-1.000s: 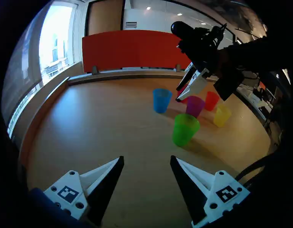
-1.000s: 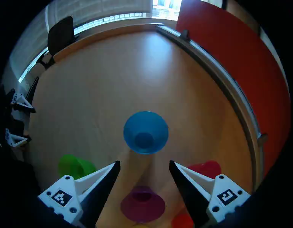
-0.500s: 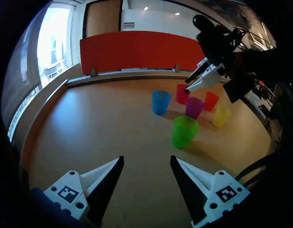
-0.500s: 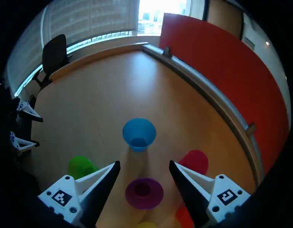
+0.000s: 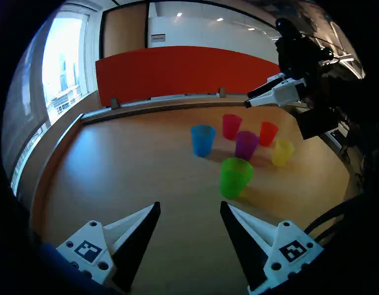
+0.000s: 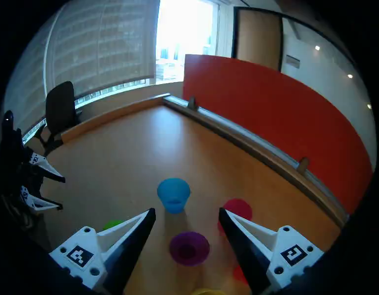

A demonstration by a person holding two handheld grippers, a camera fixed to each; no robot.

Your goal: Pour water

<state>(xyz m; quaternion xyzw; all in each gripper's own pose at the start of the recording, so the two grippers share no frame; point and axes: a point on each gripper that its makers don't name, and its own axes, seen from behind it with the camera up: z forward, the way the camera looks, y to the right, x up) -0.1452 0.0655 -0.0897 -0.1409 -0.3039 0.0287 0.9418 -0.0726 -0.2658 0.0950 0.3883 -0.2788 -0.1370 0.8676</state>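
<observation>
Blue cup (image 5: pixel 203 140) stands upright, mouth up (axis vertical); left tool (image 5: pixel 189 204) and right tool (image 6: pixel 187 211) spread, empty.

Wooden table (image 5: pixel 115 162) bears six upright coloured cups (image 5: pixel 246 145), clustered together

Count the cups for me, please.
6, in the left gripper view: blue cup leftmost, pink cup behind, purple cup central, orange cup beyond, yellow cup rightmost, green cup nearest.
</observation>
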